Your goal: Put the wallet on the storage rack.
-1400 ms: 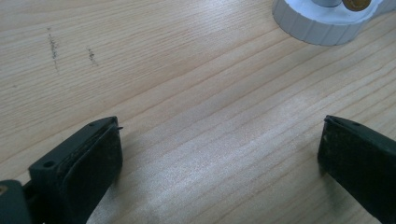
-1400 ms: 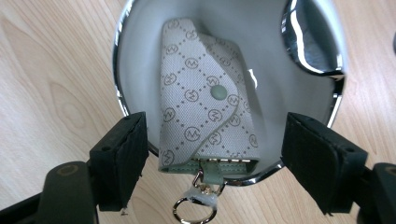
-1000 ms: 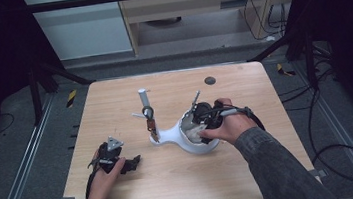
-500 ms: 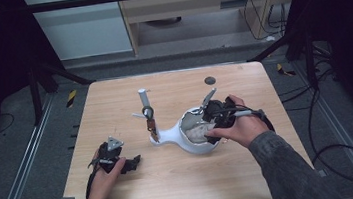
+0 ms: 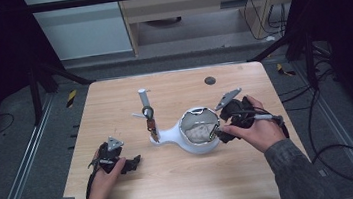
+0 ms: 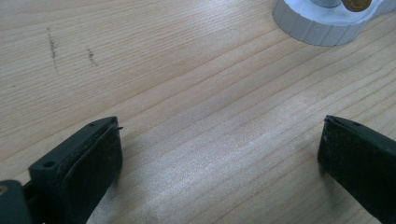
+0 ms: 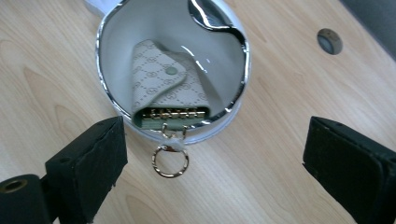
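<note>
My right hand-held gripper (image 5: 221, 124) sits at the right side of the white bowl-shaped dish (image 5: 190, 146), just off its rim. Its jaws have just been opening and now stand wide apart with nothing pressed between them. In the right gripper view the key pouch (image 7: 164, 91), cream with a printed monogram pattern and a snap button on its flap, lies inside the dish, leaning against the inner wall. Its open end with a row of gold key hooks rests on the near rim. A gold key ring (image 7: 170, 160) hangs from it over the rim and lies on the worktop (image 7: 261, 154), between my two open jaws but touched by neither.

The dish has a shiny chrome-edged rim (image 7: 243, 60) and a long white neck that runs left to a small upright stand (image 5: 146, 108), where a brown tag-like thing (image 5: 152, 127) hangs; I cannot make out what it is.

My left hand-held gripper (image 5: 132, 163) rests on the worktop at the near left, well apart from the dish. Its jaws are wide open too, with only bare wood grain between them in the left gripper view. A ribbed white round base (image 6: 322, 23) shows at the top edge there.

A small dark round spot (image 5: 209, 80) sits in the worktop toward the far edge.
</note>
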Demonstrator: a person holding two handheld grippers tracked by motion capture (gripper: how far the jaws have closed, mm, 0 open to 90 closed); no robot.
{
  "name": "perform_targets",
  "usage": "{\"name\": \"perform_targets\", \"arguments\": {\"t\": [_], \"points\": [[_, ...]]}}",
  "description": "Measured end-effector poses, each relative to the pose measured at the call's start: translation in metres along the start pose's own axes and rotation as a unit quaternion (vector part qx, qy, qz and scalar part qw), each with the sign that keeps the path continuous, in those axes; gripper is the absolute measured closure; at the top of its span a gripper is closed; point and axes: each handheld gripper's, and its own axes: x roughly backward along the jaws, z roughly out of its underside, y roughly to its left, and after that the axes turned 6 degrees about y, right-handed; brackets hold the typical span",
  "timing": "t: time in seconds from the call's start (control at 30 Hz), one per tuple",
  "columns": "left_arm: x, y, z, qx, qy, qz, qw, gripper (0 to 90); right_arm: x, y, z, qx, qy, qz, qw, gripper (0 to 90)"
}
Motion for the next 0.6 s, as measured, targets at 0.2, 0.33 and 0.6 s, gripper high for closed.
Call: {"name": "perform_targets", "arguments": {"t": [0.2, 0.33, 0.6], "points": [[0.000, 0.000, 0.000, 0.000, 0.000, 0.000, 1.0000, 0.0, 0.001, -0.012, 0.019, -0.043, -0.039, 0.026, 0.9980, 9.4], [0.000, 0.000, 0.000, 0.000, 0.000, 0.000, 1.0000, 0.0, -0.001, -0.021, 0.032, -0.074, -0.068, 0.042, 0.9940, 9.4], [0.000, 0.000, 0.000, 0.000, 0.000, 0.000, 1.0000, 0.0, -0.010, -0.028, 0.054, -0.099, -0.078, 0.043, 0.9911, 9.4]]}}
